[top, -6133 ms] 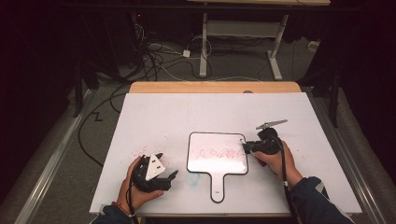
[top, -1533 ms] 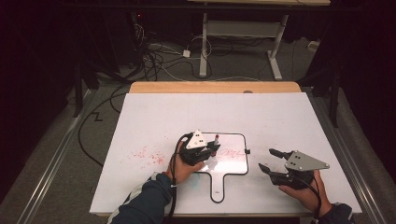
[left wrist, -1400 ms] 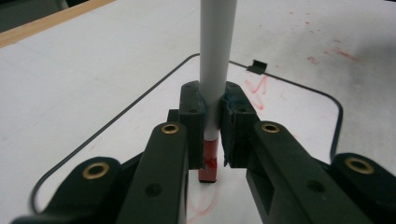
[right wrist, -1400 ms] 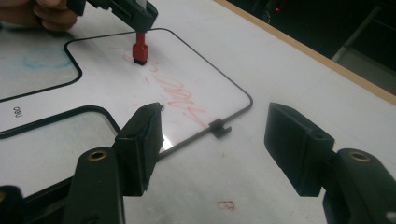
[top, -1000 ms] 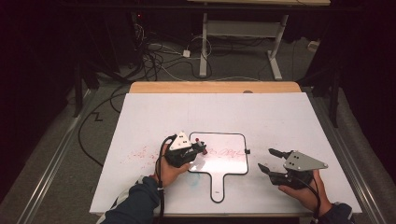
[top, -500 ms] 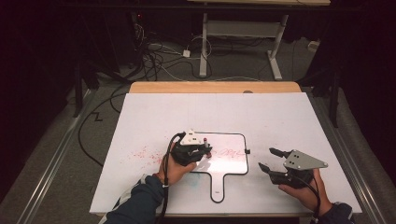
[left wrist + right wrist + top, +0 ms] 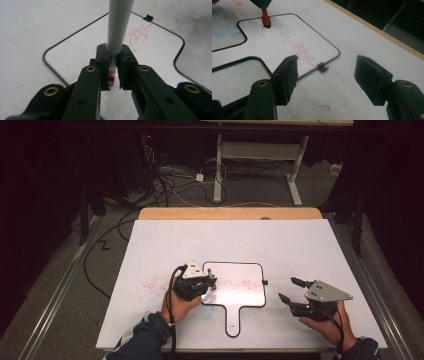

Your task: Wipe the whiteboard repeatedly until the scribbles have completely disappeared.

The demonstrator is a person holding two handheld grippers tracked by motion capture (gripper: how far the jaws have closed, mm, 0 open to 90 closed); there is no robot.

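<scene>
My left gripper point(image 7: 207, 282) sits over the left edge of the small black-rimmed handheld whiteboard point(image 7: 240, 292), which lies flat near the middle of the white surface point(image 7: 280, 240), its short handle pointing toward me. In the left gripper view the fingers point(image 7: 102, 67) are pressed in on a white-barrelled red marker point(image 7: 117, 32), pinching it just above a red-and-white band at the barrel's end, with only the barrel's width between them. In the right gripper view I can see that marker's red tip point(image 7: 265, 21) touching the board near its left edge, beside a line of red scribble point(image 7: 297, 48) that runs across the board toward a small black clip point(image 7: 322, 67) on its right rim.

My right gripper point(image 7: 290, 290) is well apart, to the right of the whiteboard and just clear of its rim. Its fingers point(image 7: 287, 77) are spread wide and hold nothing; between them I see bare surface and the clip.

Faint red smudges point(image 7: 147, 285) mark the surface to the left of the board, and a pale blue ring point(image 7: 227, 30) sits near its handle.
</scene>
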